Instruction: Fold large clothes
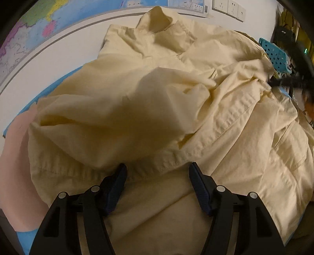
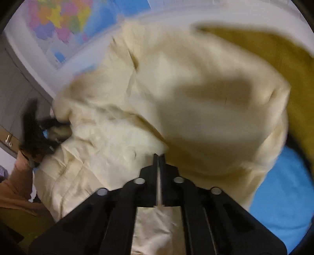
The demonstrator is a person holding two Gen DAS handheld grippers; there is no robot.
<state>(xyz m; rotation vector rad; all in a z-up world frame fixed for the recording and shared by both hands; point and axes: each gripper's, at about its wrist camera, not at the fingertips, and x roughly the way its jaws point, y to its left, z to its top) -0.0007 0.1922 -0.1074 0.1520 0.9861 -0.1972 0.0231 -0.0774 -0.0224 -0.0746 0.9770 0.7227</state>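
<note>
A large pale yellow shirt [image 1: 157, 94] lies rumpled on a blue surface [image 1: 25, 241], collar toward the far wall. My left gripper [image 1: 158, 170] is open, its two blue-padded fingers just over the shirt's near hem, holding nothing. In the right wrist view, which is blurred, my right gripper [image 2: 159, 157] is shut on a fold of the shirt [image 2: 176, 98] and lifts it so the cloth billows above the blue surface [image 2: 284, 196]. The other gripper shows as a dark blur at the left [image 2: 37, 129] and, in the left wrist view, at the right edge [image 1: 290, 78].
A colourful wall map [image 1: 29, 33] hangs behind on a white wall with sockets [image 1: 229, 7]. A turquoise perforated basket [image 1: 274, 53] stands at the far right. A pink cloth [image 1: 17, 166] lies at the left. A mustard-coloured garment [image 2: 274, 58] shows at the right.
</note>
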